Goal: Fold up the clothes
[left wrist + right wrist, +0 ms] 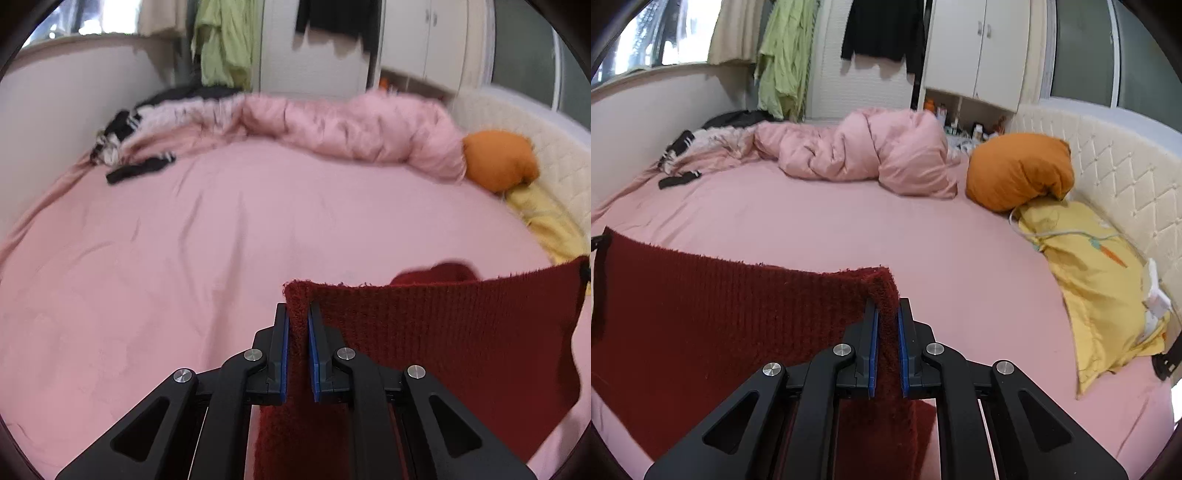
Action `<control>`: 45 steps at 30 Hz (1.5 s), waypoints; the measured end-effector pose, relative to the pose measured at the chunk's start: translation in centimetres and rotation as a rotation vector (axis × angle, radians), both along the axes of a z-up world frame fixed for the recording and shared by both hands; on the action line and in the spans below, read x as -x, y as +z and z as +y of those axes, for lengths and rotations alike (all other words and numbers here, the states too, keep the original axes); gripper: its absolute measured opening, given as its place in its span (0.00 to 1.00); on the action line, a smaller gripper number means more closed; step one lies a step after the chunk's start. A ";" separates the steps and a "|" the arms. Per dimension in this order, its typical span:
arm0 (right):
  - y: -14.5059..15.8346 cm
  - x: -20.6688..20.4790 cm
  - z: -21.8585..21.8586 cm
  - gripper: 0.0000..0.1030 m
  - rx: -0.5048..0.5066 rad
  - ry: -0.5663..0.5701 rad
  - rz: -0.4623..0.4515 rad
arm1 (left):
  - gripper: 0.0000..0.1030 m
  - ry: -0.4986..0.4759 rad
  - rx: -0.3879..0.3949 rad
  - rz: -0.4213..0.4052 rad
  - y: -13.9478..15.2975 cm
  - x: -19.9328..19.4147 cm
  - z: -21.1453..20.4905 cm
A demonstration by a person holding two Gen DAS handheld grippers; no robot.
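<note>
The bed [849, 236] fills most of what I see, its pink sheet smooth and bare through the middle. Behind it the room shows a white wardrobe [982, 48] at one o'clock, a black top [882, 29] hanging at twelve and a green garment [783, 59] at eleven beside the window. A cream quilted headboard [1108, 170] curves along the right edge at three o'clock. A bunched pink duvet [871, 155] lies across the far side of the bed at twelve, with an orange pillow [1015, 170] at two and a yellow pillow [1100, 280] at four. The dark red knitted garment [720, 314] hangs stretched between my two hands above the sheet. My left gripper [298, 325] is clamped on one top corner, my right gripper [887, 321] on the other.
</note>
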State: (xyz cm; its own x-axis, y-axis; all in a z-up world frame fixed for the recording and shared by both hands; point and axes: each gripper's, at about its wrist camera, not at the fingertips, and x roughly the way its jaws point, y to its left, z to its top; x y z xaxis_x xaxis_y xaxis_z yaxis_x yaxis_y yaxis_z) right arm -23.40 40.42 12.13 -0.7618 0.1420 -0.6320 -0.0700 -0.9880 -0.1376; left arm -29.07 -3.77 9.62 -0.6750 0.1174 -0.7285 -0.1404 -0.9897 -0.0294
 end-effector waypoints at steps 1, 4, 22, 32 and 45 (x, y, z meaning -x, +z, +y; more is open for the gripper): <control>-1.2 0.8 0.0 0.09 -0.005 -0.014 -0.024 | 0.11 -0.010 0.031 -0.014 -1.1 0.4 0.4; -4.0 1.9 0.4 0.09 -0.015 -0.058 -0.075 | 0.11 -0.022 0.079 -0.021 -2.8 1.0 1.1; -8.9 -0.7 5.5 0.13 0.058 -0.383 -0.143 | 0.57 0.201 0.324 -0.062 -5.6 2.4 -0.7; -6.0 -7.5 -3.0 0.19 0.214 0.034 0.012 | 0.70 0.115 0.058 -0.004 -0.7 -7.1 2.8; -8.2 -12.8 1.9 0.23 0.223 -0.226 -0.035 | 0.80 0.035 0.211 0.046 -4.5 -11.8 6.3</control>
